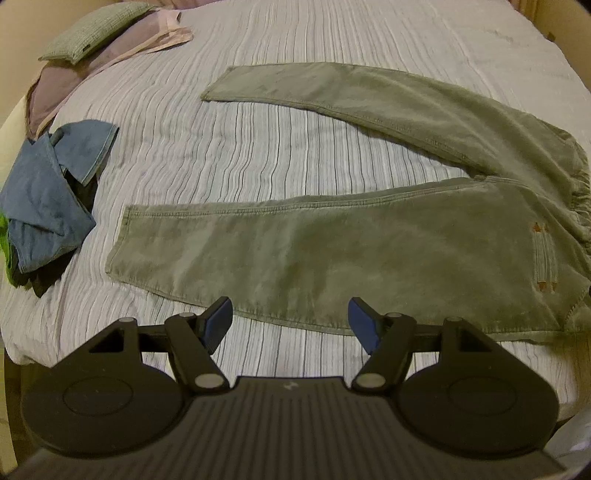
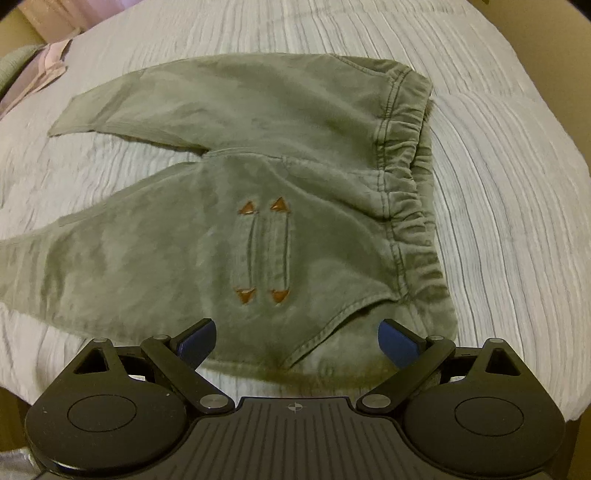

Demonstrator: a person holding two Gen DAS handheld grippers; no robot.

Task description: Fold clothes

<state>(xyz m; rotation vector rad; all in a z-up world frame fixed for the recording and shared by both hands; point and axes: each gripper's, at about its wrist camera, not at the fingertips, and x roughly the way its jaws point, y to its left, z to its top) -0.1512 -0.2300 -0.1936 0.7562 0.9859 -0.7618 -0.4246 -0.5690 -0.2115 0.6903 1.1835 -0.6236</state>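
On the striped bed cover (image 1: 295,44) we see one pair of olive trousers (image 1: 332,243) spread flat, two legs splayed apart. Only our left view shows both hems, a blue garment pile (image 1: 48,192) and one green pillow (image 1: 96,29) far off; only our right view shows the gathered waistband (image 2: 406,206) and four orange pocket corners. Our left gripper (image 1: 291,325) and right gripper (image 2: 297,341) both gape empty over the trousers' near edge. Bare cover lies between the legs.

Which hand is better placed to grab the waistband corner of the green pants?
Right: the right gripper hovers open over the pants' waistband corner. The left gripper is open over the near leg.
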